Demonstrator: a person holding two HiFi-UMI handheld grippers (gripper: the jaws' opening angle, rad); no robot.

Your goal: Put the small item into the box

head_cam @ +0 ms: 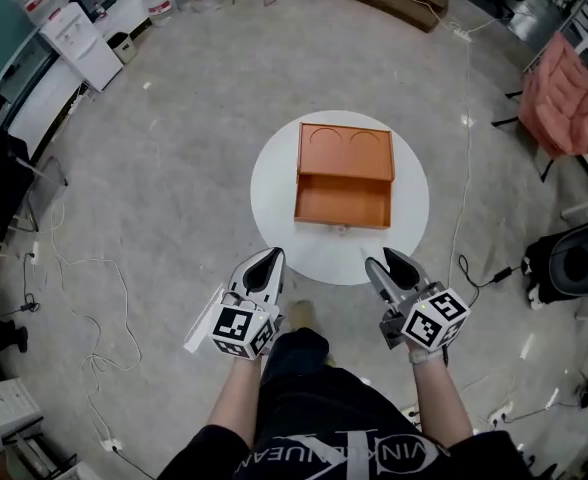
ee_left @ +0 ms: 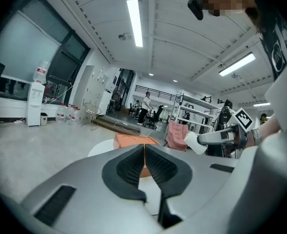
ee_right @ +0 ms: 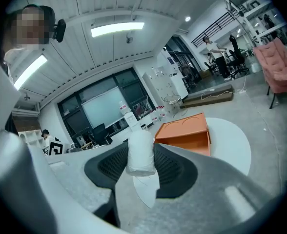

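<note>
White small item [ee_right: 140,152] sat pinched in my right gripper [head_cam: 387,265] | left gripper [ee_left: 144,155] was closed, empty | best release seemed low inside the box [head_cam: 343,173].

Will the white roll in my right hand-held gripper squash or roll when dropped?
Probably soft and light: the white roll looks wrinkled where the right hand-held gripper pinches it. Being cylindrical, it may roll inside the orange box.

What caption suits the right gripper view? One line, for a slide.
Right gripper shut on a small white roll, short of the orange box on the round table.
</note>
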